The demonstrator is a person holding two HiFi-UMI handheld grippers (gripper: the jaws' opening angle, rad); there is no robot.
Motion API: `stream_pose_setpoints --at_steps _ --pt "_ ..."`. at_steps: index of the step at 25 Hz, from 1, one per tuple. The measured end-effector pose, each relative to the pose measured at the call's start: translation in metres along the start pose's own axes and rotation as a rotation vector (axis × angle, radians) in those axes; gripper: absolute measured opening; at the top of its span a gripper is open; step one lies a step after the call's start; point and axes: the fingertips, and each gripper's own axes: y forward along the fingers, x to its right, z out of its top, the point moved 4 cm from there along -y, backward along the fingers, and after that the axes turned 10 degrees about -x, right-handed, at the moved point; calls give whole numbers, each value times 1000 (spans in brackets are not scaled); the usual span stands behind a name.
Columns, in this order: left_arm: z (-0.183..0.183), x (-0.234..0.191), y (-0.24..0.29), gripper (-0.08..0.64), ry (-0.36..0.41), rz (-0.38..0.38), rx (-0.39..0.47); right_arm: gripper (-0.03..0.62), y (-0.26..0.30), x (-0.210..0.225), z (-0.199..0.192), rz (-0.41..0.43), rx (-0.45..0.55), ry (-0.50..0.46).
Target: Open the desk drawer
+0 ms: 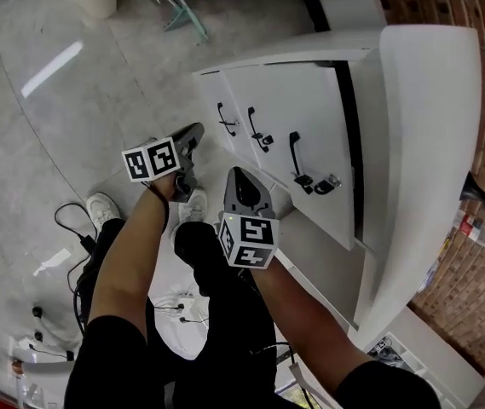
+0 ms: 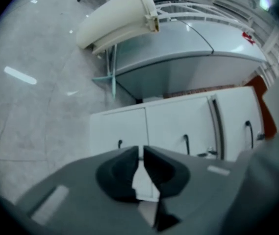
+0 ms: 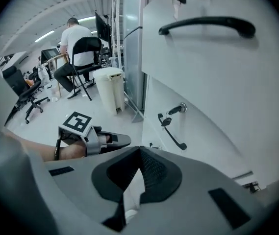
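The white desk (image 1: pixel 430 143) has a drawer unit (image 1: pixel 310 100) under it with three drawer fronts, each with a black handle (image 1: pixel 296 156); all fronts lie flush. A key hangs in a lock (image 1: pixel 323 184) by the handle nearest the desktop. My left gripper (image 1: pixel 193 135) hovers short of the drawer farthest from the desktop, its jaws (image 2: pixel 140 151) a narrow slit apart and empty. My right gripper (image 1: pixel 238 177) hangs beside it, pointing steeply down at the fronts, shut (image 3: pixel 139 151) on nothing. In the right gripper view one handle (image 3: pixel 205 24) is above and another handle (image 3: pixel 173 133) is closer, with the left gripper (image 3: pixel 114 140) alongside.
The person's legs and white shoes (image 1: pixel 101 207) stand right under the grippers. Cables (image 1: pixel 80 237) lie on the grey floor to the left. A white bin (image 3: pixel 111 87) stands past the drawer unit. Farther off a person sits on an office chair (image 3: pixel 78 48). A brick wall (image 1: pixel 481 58) backs the desk.
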Motion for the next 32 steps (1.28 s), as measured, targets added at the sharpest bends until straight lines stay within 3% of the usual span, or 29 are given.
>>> stream_pose_setpoints --at_steps 2,6,11,15,18,21,32 --pt "-2 -16 23 54 5 -3 -10 -2 11 5 -5 -1 -11 1" --pt "-12 -47 66 75 -34 -5 -44 -2 24 12 -11 2 -21 -17" --pt "-17 -70 97 121 -21 19 -116 -2 29 19 -18 15 -37 -43" --pt "-10 -73 107 121 -81 -4 -77 -2 34 21 -24 34 -59 -22" --pt "-9 -66 119 121 -76 -23 -80 -2 36 17 -27 57 -71 -35" --pt "-11 -64 129 22 -32 11 -122 -2 35 13 -29 78 -75 -36" --pt "-15 -69 109 11 -34 54 -162 -2 25 17 -32 67 -104 -71"
